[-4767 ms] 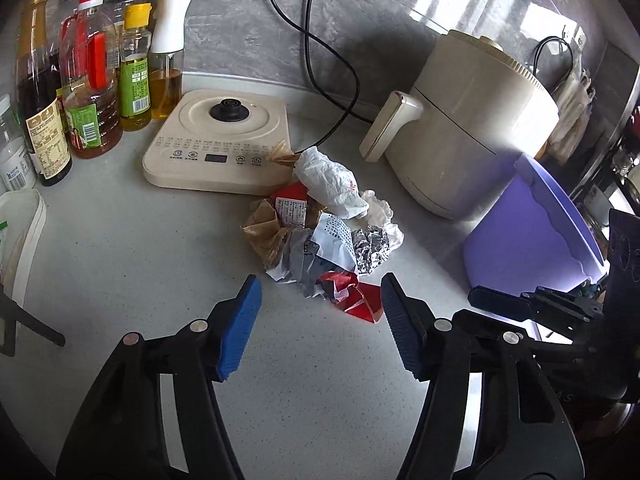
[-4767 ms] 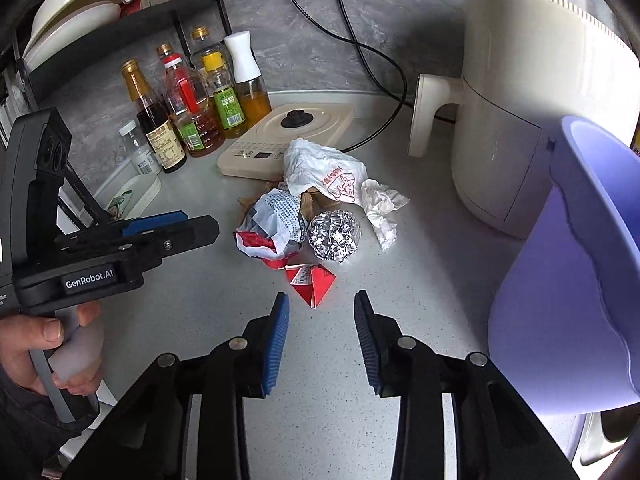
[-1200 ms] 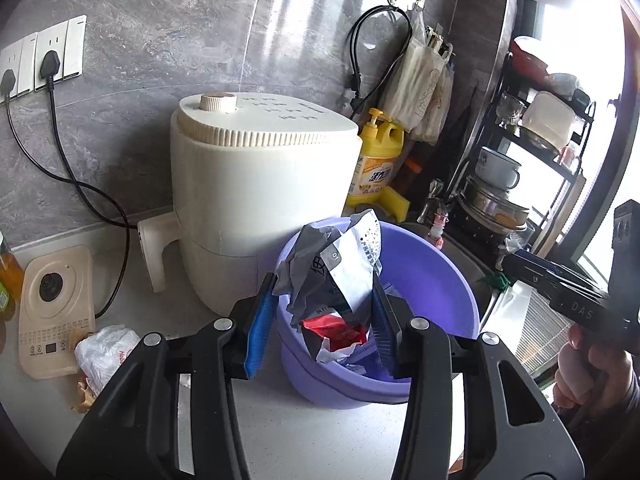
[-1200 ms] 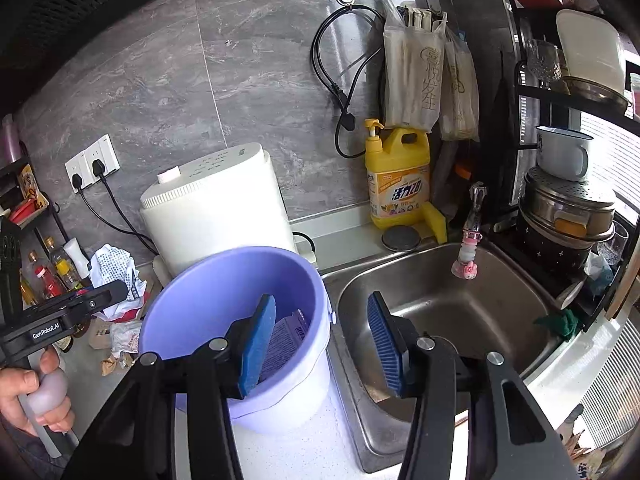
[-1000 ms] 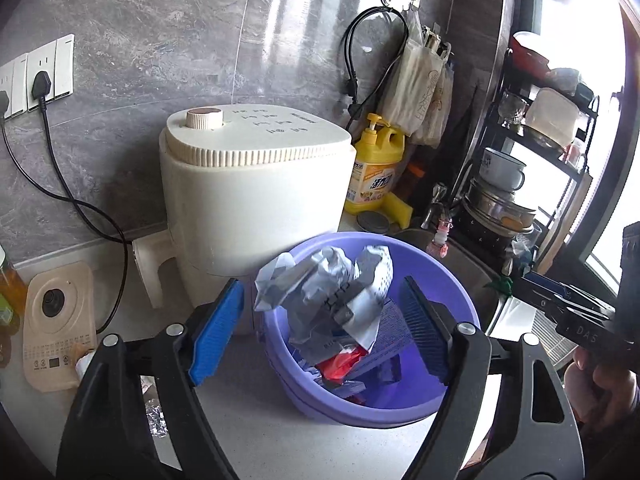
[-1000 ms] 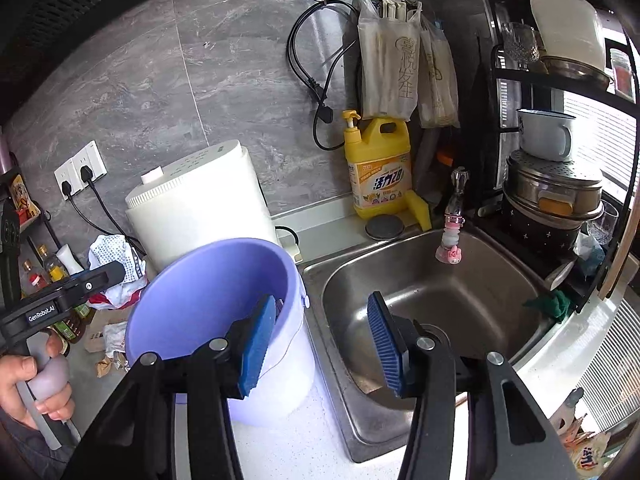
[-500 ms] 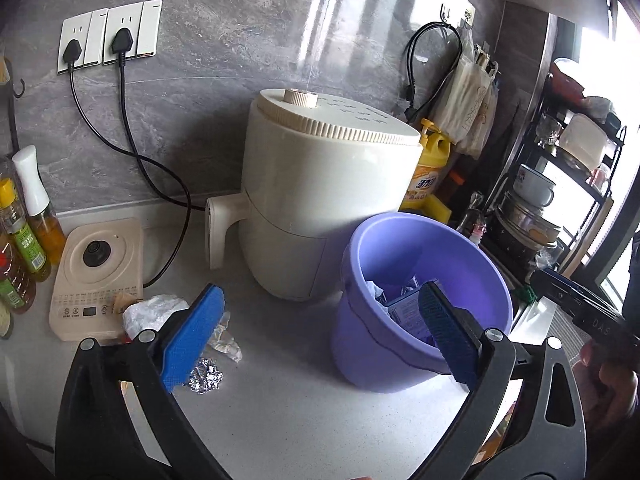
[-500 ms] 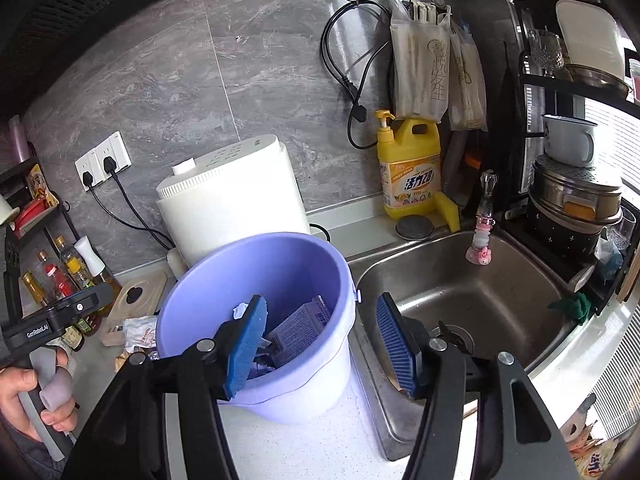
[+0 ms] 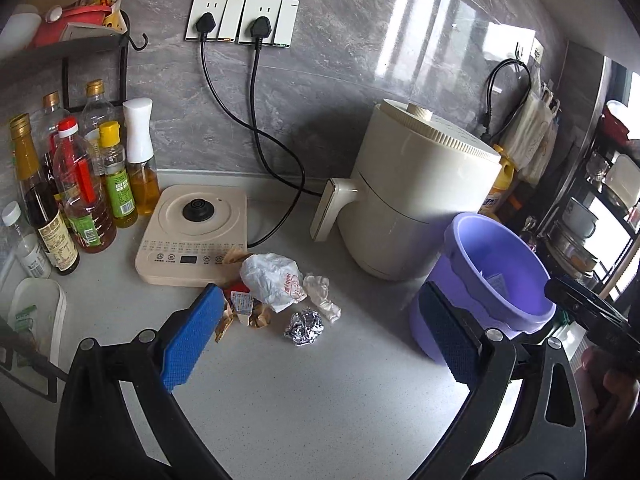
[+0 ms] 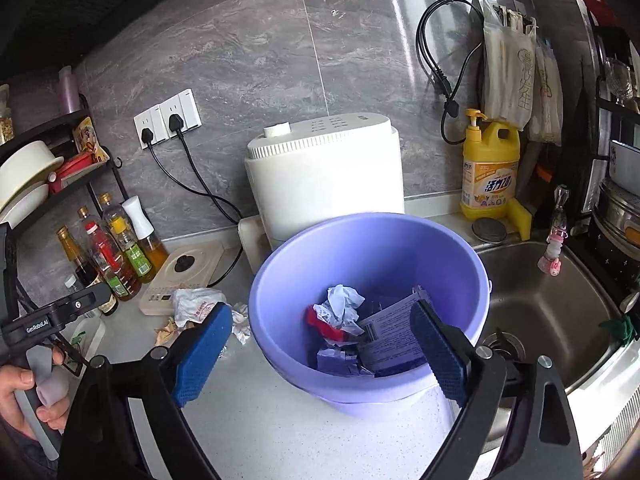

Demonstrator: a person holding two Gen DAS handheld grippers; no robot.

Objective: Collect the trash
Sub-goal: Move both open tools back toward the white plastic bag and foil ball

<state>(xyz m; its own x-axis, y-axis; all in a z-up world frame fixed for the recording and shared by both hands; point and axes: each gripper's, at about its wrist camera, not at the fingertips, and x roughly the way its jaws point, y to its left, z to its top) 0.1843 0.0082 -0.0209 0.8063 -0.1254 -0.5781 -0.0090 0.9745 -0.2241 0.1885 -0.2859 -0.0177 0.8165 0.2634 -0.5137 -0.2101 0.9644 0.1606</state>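
A purple bucket (image 10: 280,280) stands on the grey counter and holds crumpled paper and wrappers (image 10: 360,328); it also shows in the left wrist view (image 9: 500,280). Loose trash lies left of it: a white plastic bag (image 9: 272,280), a foil ball (image 9: 304,326), a clear wrapper (image 9: 322,290) and brown paper scraps (image 9: 256,316). My left gripper (image 9: 320,352) is open and empty above the counter, just in front of the trash pile. My right gripper (image 10: 320,352) is open and empty, over the near side of the bucket.
A cream air fryer (image 9: 416,208) stands behind the bucket. A flat cream hob (image 9: 192,236) and several bottles (image 9: 80,200) stand at the left. Black cables (image 9: 260,140) run to wall sockets. A steel sink (image 10: 540,308) and yellow detergent jug (image 10: 490,176) are right of the bucket.
My left gripper let the wrappers drop into the bucket, opened wide and swung left and back toward the trash pile. My right gripper opened wider and shifted back over the bucket.
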